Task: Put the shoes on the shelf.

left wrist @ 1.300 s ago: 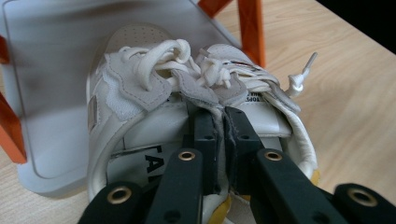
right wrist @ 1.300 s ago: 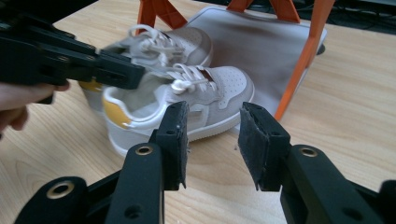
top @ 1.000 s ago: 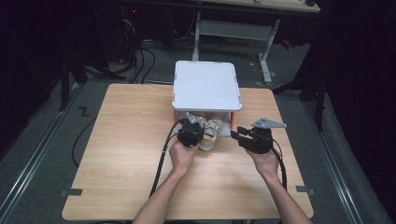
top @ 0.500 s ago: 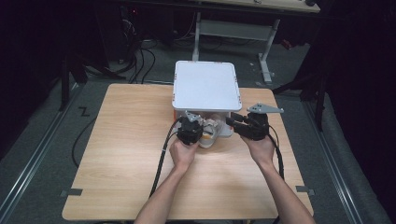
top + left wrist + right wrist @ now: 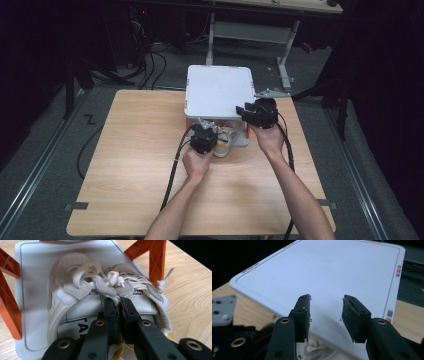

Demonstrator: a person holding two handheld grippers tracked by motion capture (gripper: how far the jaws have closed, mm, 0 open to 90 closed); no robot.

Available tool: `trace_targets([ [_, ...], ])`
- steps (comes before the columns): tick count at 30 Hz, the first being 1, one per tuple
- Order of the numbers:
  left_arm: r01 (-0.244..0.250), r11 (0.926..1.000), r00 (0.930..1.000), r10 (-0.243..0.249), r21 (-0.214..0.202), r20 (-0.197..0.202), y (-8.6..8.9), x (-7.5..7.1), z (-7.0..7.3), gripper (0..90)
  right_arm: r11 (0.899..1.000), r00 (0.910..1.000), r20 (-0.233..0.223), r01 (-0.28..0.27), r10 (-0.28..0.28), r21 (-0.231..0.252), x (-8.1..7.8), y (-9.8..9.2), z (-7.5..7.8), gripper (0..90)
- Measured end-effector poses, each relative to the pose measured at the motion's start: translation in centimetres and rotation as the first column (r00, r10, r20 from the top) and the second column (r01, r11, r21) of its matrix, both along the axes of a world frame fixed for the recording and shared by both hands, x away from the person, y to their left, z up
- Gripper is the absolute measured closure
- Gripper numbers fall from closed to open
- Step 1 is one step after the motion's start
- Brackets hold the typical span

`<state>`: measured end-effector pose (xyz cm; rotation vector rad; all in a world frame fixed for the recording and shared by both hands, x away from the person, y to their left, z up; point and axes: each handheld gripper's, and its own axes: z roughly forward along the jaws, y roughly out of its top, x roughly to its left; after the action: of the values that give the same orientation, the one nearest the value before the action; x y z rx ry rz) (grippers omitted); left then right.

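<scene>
A pair of off-white laced sneakers (image 5: 75, 285) lies on the lower white tray (image 5: 32, 277) of a small rack with orange legs (image 5: 152, 257). My left gripper (image 5: 119, 303) is shut on the inner collar edges of the two sneakers, pinched together between its jaws. From above, the left gripper (image 5: 210, 134) sits at the rack's front opening, on the sneakers (image 5: 226, 141). My right gripper (image 5: 325, 312) is raised over the rack's white top (image 5: 337, 270). Its jaws have just been opening and nothing is between them. From above, the right gripper (image 5: 241, 111) is at the top's front right corner.
The rack (image 5: 217, 92) stands at the far middle of the wooden table (image 5: 130, 150). Cables trail from both grippers toward the near edge. A desk frame and floor cables lie beyond the table in the dark.
My right gripper has risen and moved left, from beside the rack to over its top's front right corner. My left gripper has stayed on the sneakers.
</scene>
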<state>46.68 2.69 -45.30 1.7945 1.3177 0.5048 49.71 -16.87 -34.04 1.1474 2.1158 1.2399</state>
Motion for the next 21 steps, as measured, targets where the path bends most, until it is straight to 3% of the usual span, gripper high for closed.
trace_targets([
  [7,-0.016,0.9998,0.9999,0.017,-0.011,0.002,-0.1,0.4,-0.1,84.5,0.998,0.9990,-0.027,0.035,-0.036,-0.045,1.7,0.9,-0.5,56.6],
  [16,-0.043,0.9985,0.9990,0.044,-0.033,0.012,-0.5,0.8,-0.3,83.6,0.995,0.9999,-0.006,0.008,-0.008,-0.097,1.7,1.2,-0.6,53.5],
  [21,-0.031,0.9993,0.9993,0.032,-0.018,0.018,-0.4,0.8,-0.4,77.4,0.994,1.0000,-0.003,0.004,-0.004,-0.107,1.6,1.3,-0.6,53.4],
])
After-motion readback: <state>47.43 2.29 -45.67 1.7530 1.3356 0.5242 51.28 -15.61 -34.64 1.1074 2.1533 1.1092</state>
